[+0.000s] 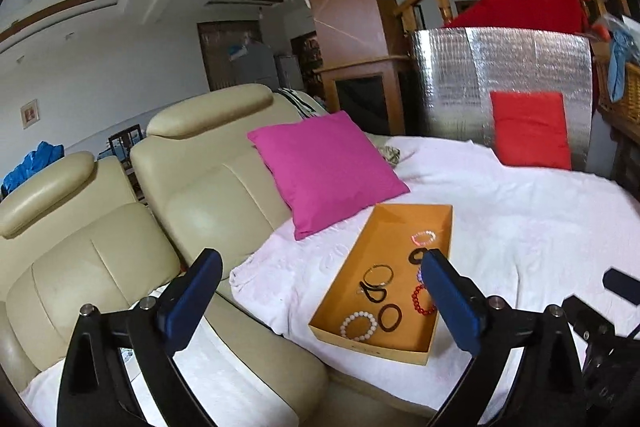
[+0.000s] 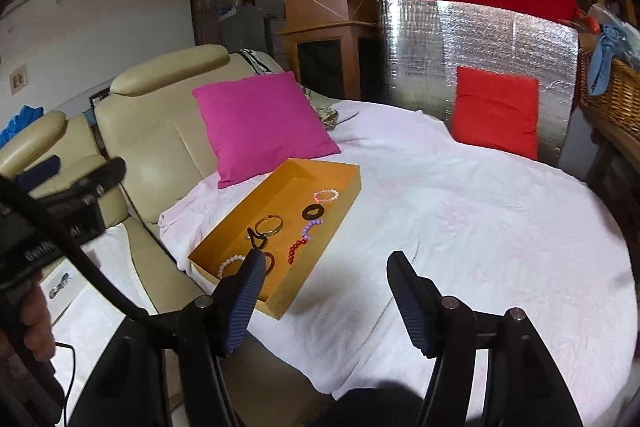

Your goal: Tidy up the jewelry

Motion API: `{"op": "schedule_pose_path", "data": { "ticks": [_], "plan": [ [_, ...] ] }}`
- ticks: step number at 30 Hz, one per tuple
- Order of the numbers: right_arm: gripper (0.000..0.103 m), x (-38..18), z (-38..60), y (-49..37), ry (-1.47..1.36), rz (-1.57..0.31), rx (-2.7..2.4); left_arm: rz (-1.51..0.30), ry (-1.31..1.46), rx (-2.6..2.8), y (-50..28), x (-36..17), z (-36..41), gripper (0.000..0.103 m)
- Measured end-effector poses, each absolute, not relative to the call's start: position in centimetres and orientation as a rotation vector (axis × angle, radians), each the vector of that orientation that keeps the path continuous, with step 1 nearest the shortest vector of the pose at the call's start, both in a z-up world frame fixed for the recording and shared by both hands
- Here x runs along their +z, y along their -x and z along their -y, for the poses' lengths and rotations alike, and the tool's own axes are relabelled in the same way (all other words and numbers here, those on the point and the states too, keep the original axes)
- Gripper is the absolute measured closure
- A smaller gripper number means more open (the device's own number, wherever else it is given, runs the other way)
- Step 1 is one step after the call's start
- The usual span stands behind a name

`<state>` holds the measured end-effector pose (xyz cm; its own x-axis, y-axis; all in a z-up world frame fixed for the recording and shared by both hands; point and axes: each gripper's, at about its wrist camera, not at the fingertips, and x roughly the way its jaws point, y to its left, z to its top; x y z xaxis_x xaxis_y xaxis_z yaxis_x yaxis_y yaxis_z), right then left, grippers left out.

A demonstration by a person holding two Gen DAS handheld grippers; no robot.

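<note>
Left wrist view: left gripper (image 1: 322, 293) spread wide and empty, raised above the orange tray (image 1: 404, 217) on the white bedspread (image 1: 520, 227); white bead bracelet (image 1: 359, 325), red bead bracelet (image 1: 423, 301) and dark hair ties all lie inside the tray. Right gripper (image 2: 326, 297) is likewise parted, holding nothing. Risk, as judged: the shallow tray on soft bedding could tip if a finger catches its rim; only the right wrist view shows the purple bead bracelet (image 2: 310, 227) unobstructed.

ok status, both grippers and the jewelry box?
Left gripper open, empty. Right gripper open, empty. Bracelets and hair ties all in orange box on white sheet. Nothing blocking the box.
</note>
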<state>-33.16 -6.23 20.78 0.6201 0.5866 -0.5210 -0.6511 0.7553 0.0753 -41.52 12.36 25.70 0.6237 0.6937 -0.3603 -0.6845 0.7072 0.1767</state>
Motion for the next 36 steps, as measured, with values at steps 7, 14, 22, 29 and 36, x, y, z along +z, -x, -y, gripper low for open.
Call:
{"op": "schedule_pose_path", "data": {
  "ticks": [7, 14, 22, 29, 36],
  "plan": [
    [0.036, 21.1, 6.9, 34.7, 0.096, -0.524, 0.663, -0.41, -0.037, 0.764, 42.0, 25.8, -11.8, 0.003],
    [0.036, 21.5, 8.8, 35.3, 0.058, -0.52, 0.608, -0.436, -0.049, 0.668, 41.9, 25.1, -10.1, 0.003],
    [0.035, 22.2, 10.3, 36.2, 0.058, -0.503, 0.561, -0.428, -0.055, 0.674, 42.1, 25.0, -9.2, 0.003],
    [0.034, 22.5, 10.8, 36.6, 0.051, -0.502, 0.57, -0.43, -0.053, 0.687, 42.3, 24.9, -9.2, 0.003],
    [0.033, 22.6, 9.8, 37.5, 0.065, -0.498, 0.595, -0.431, -0.048, 0.702, 43.0, 24.9, -9.6, 0.003]
  ]
}}
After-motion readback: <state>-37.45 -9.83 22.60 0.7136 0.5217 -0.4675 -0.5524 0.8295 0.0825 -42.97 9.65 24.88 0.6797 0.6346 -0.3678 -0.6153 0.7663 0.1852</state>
